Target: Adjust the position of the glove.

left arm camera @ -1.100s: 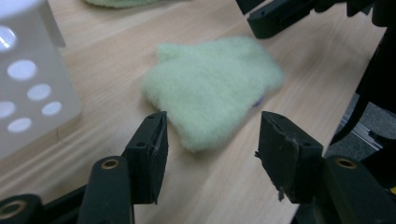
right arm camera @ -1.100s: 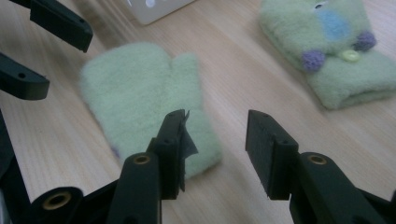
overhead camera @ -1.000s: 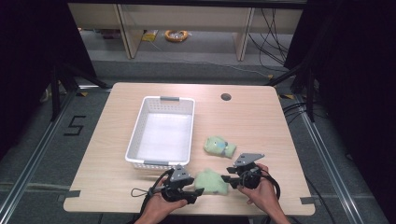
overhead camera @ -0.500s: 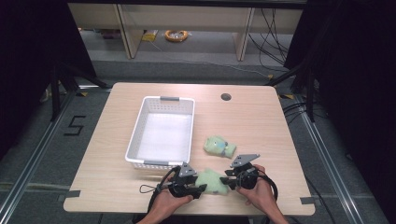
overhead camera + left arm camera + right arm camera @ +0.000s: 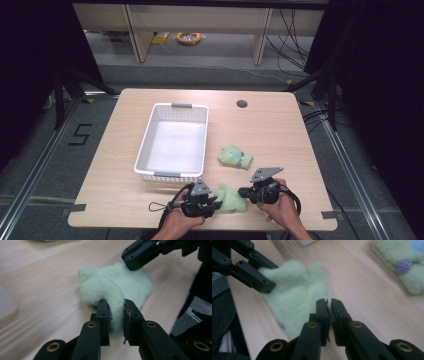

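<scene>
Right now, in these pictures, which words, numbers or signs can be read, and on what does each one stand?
"5": marked in black on the grey floor, left of the table.
There is no other readable text: the white basket, both green socks and the grippers carry none.

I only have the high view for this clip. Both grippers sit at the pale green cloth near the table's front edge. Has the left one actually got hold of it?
Observer: Yes. In the left gripper view its fingers pinch a fold of the fuzzy green cloth.
Operator: And the right?
Observer: Its fingers are nearly shut on the cloth's edge.
Operator: The other green item?
Observer: It carries purple and blue patches.
</scene>
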`<control>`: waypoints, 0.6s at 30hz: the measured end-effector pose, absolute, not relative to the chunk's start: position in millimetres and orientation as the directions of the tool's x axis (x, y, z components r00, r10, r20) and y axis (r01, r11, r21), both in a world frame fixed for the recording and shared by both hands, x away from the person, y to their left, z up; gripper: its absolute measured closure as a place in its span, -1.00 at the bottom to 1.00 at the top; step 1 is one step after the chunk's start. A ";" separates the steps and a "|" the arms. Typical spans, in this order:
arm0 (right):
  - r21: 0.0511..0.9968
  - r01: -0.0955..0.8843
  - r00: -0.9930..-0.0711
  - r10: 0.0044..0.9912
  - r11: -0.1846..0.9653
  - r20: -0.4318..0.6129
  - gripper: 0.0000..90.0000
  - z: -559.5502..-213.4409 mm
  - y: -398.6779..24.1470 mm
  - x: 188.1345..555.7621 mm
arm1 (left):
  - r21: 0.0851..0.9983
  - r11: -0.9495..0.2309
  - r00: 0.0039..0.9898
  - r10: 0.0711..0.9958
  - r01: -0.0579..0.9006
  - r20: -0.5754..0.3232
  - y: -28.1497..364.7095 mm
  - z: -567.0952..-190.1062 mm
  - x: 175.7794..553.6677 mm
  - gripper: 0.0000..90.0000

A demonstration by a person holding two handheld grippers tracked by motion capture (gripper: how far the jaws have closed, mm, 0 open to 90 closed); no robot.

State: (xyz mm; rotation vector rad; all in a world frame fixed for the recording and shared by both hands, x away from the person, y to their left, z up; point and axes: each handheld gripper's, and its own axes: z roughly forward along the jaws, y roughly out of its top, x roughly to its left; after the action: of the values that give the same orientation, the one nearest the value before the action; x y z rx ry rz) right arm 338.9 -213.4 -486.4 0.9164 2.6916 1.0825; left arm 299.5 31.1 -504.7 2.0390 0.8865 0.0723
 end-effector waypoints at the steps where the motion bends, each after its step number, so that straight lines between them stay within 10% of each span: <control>1: 0.676 0.484 -0.820 0.558 0.556 0.127 0.90 -487.4 -213.7 337.3 | 0.750 -0.372 0.758 0.601 0.546 -0.253 30.9 -503.3 297.2 0.69; 18: 0.656 0.502 -0.794 0.600 0.563 0.093 0.89 -487.5 -234.2 327.8 | 0.746 -0.377 0.758 0.601 0.549 -0.254 13.9 -511.5 300.0 0.65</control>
State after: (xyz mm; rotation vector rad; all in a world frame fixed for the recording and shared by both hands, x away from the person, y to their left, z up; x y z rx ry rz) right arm 327.8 -234.2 -487.5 0.9409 2.6509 1.0447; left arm 300.0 13.9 -511.5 2.0623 0.8623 0.0734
